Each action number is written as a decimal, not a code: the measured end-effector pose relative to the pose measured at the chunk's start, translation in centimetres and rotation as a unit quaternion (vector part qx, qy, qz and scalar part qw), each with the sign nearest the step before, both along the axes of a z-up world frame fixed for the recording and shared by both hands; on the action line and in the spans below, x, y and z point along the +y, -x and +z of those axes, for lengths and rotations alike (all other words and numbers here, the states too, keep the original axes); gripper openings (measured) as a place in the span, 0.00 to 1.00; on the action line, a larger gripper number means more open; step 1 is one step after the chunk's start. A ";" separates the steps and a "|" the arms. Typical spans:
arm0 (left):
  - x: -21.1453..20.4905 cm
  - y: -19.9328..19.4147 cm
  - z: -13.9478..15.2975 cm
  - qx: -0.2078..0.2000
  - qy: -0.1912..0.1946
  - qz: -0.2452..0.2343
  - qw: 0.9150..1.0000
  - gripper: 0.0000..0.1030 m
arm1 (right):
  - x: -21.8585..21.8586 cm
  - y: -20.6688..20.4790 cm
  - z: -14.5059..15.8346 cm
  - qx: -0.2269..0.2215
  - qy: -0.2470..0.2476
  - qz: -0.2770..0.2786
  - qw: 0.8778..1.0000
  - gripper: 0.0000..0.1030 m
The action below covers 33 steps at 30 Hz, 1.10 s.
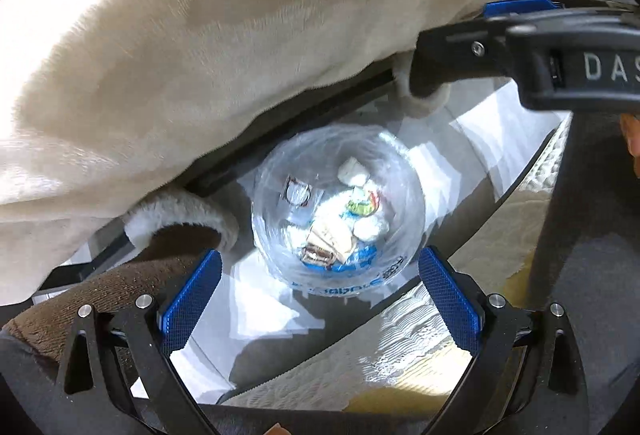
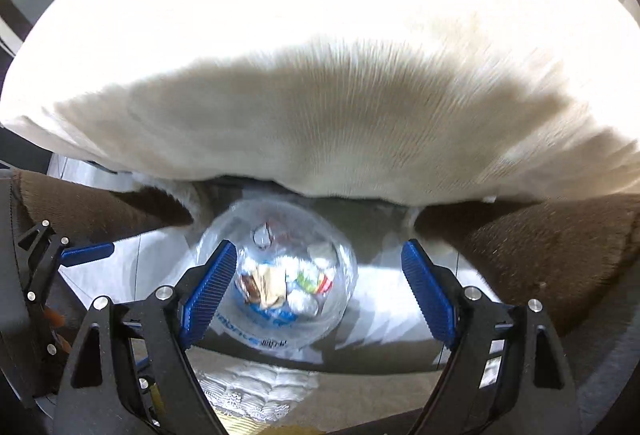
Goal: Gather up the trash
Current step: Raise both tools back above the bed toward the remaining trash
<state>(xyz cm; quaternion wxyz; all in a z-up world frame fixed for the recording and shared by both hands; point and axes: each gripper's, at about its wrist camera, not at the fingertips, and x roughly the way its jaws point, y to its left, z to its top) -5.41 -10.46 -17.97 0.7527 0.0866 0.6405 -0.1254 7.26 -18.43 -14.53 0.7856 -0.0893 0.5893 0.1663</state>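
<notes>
Down on the floor sits a clear bag (image 1: 338, 211) full of trash (image 1: 352, 219), under a white blanket (image 1: 224, 47). The left gripper (image 1: 320, 299) and right gripper (image 2: 320, 291) hang above it, both wide open, holding nothing.

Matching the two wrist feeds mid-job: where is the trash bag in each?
Left wrist: trash bag at centre, just above the gap between the pads.
Right wrist: trash bag low centre, partly behind the left pad.
Shared landmark: the cream blanket overhanging the bag.
</notes>
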 end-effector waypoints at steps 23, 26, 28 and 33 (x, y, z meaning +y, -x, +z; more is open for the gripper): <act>4.1 -5.3 11.6 -0.256 0.085 0.024 0.963 0.94 | -1.8 -7.1 11.5 -0.186 -0.066 0.011 0.980 0.81; 5.4 -7.7 12.6 -0.264 0.110 0.031 0.958 0.94 | -1.2 -9.7 11.7 -0.193 -0.074 0.020 0.978 0.81; 6.4 -9.3 13.0 -0.267 0.118 0.039 0.956 0.94 | -1.1 -11.5 11.6 -0.198 -0.074 0.016 0.977 0.81; 7.6 -13.0 14.2 -0.280 0.117 0.042 0.952 0.94 | -0.5 -15.6 11.7 -0.196 -0.094 0.021 0.976 0.81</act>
